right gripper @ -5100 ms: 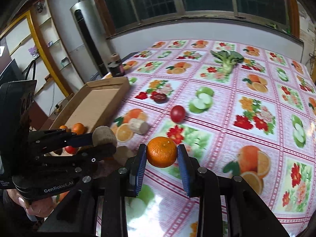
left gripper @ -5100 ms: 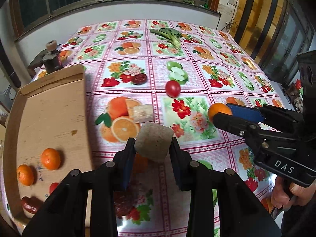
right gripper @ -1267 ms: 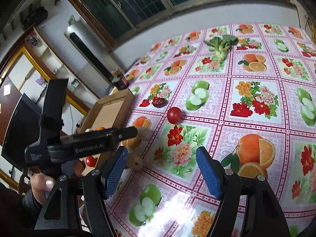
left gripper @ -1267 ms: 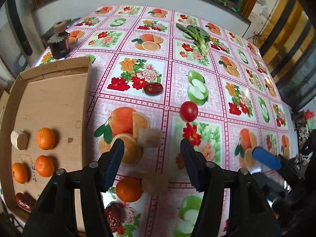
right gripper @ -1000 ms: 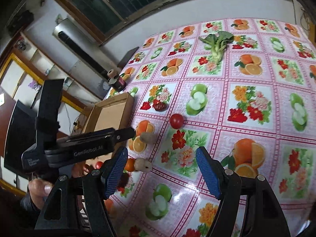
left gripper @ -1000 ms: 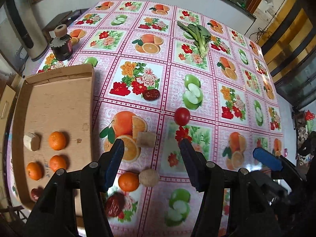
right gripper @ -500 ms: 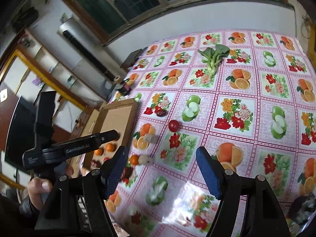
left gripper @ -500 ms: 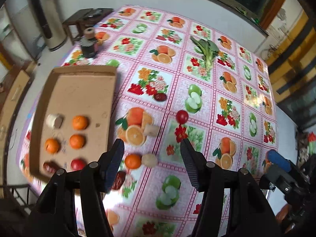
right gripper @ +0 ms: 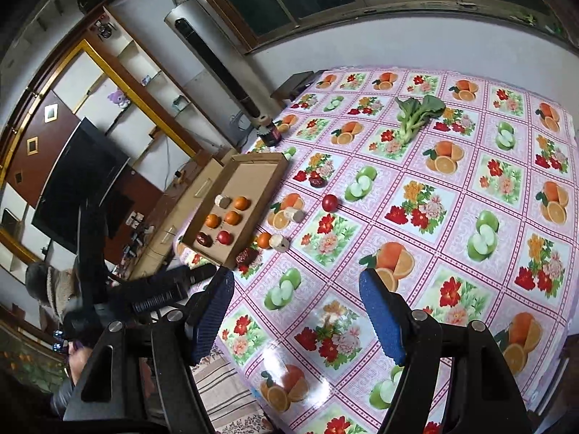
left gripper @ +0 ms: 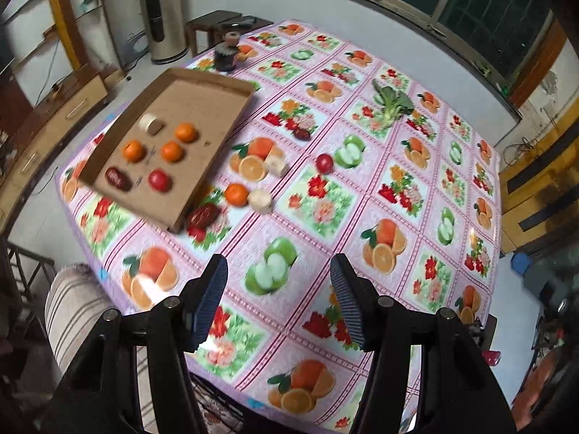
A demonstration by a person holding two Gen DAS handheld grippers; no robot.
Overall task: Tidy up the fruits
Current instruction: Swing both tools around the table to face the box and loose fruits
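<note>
A cardboard tray [left gripper: 202, 94] [right gripper: 253, 170] on the table's left side holds three oranges [left gripper: 172, 152], a red tomato [left gripper: 159, 179], a dark date [left gripper: 117, 178] and a beige chunk [left gripper: 151, 123]. On the tablecloth beside it lie an orange [left gripper: 236, 194] [right gripper: 263, 239], a beige chunk [left gripper: 261, 200], a date [left gripper: 203, 214], another chunk [left gripper: 275, 166], a tomato [left gripper: 324, 163] [right gripper: 329, 202] and a dark date [left gripper: 301, 133]. My left gripper [left gripper: 278, 300] and right gripper [right gripper: 296, 313] are both open and empty, high above the table's near edge.
A leafy green vegetable [left gripper: 391, 103] [right gripper: 416, 115] lies at the far side of the table. A dark jar [left gripper: 226, 54] [right gripper: 269, 132] stands beyond the tray. A striped stool [left gripper: 72, 311] sits below the near edge. Shelves and a TV [right gripper: 72, 188] are to the left.
Earlier the left gripper carried a beige chunk and the right an orange; both now lie in the tray. Both grippers have since pulled back and risen far above the table.
</note>
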